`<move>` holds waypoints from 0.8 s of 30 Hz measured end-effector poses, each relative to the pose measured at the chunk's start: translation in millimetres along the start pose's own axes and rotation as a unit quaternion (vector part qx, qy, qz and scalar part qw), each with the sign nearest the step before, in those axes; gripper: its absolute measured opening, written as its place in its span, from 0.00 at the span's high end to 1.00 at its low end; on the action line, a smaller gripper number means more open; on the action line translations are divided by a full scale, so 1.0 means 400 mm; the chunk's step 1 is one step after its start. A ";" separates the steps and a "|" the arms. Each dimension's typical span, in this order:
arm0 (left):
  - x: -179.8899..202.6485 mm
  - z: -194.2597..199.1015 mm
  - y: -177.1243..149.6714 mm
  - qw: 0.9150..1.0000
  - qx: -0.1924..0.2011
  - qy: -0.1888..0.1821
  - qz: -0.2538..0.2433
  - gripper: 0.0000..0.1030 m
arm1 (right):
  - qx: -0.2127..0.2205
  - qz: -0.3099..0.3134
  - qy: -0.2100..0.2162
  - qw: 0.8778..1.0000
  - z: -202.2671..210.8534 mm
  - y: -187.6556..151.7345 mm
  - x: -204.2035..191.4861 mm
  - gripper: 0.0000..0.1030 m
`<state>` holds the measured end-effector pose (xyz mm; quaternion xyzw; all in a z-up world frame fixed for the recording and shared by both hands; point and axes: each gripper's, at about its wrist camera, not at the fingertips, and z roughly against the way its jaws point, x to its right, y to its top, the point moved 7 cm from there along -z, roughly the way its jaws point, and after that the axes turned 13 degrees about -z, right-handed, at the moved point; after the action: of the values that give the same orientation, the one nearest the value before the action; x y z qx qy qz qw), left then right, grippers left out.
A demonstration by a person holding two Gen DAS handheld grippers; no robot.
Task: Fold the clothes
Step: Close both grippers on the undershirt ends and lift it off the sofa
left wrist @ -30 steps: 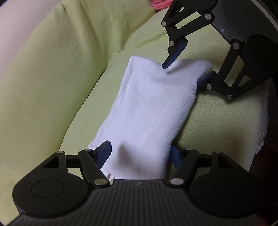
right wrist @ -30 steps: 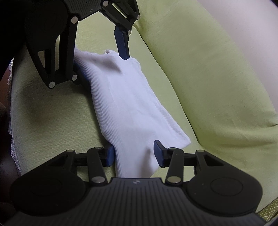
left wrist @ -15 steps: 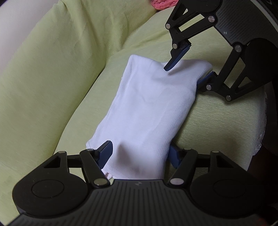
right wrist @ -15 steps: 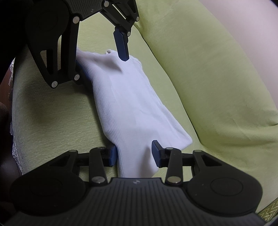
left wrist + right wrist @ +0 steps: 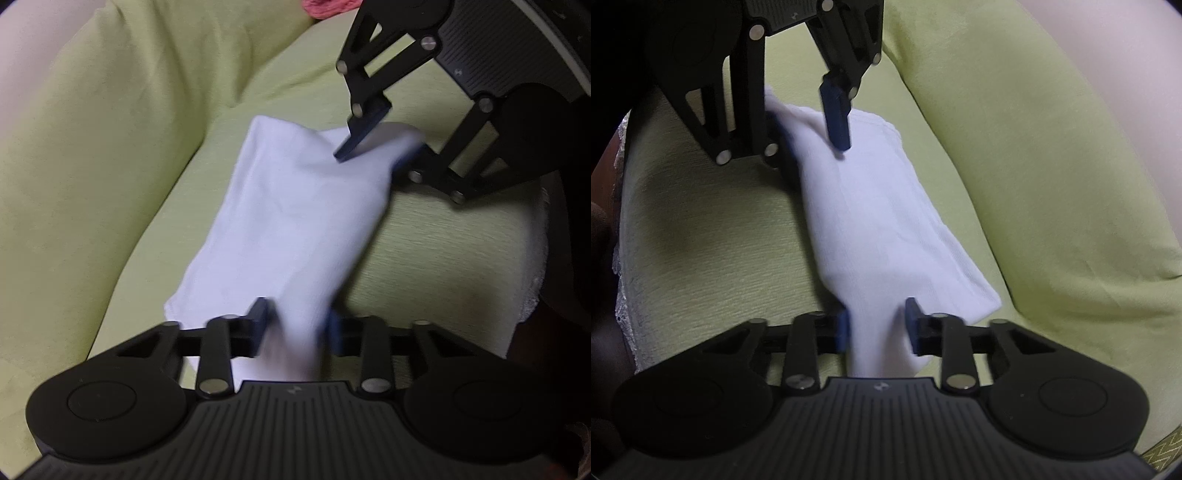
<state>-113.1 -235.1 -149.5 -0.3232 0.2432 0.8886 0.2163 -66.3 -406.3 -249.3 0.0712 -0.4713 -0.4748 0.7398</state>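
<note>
A folded white ribbed garment (image 5: 291,221) lies lengthwise on the light green sofa seat; it also shows in the right wrist view (image 5: 879,221). My left gripper (image 5: 299,325) has its fingers pinched in on the near end of the garment, cloth bunched between them. My right gripper (image 5: 877,326) grips the opposite end the same way. Each gripper shows in the other's view: the right gripper (image 5: 373,147) at the far end, the left gripper (image 5: 812,133) at the far end.
The green sofa backrest (image 5: 110,147) curves along the garment's far side, and it shows in the right wrist view (image 5: 1034,166). A pink cloth (image 5: 325,5) lies at the seat's far end. A white lace trim (image 5: 535,280) marks the seat's front edge.
Both grippers have closed in from wide open onto the ends of the garment, bunching the cloth. The garment's ends are lifting slightly and the image is blurred by motion.
</note>
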 end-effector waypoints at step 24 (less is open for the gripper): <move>-0.091 0.145 0.037 0.997 0.022 0.067 -0.041 0.89 | 0.040 -0.018 -0.057 0.997 0.121 -0.052 0.135 0.94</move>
<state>-123.0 -221.7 -81.6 -0.3869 0.2635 0.8497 0.2429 -111.0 -442.7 -200.4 0.0823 -0.5295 -0.4724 0.6998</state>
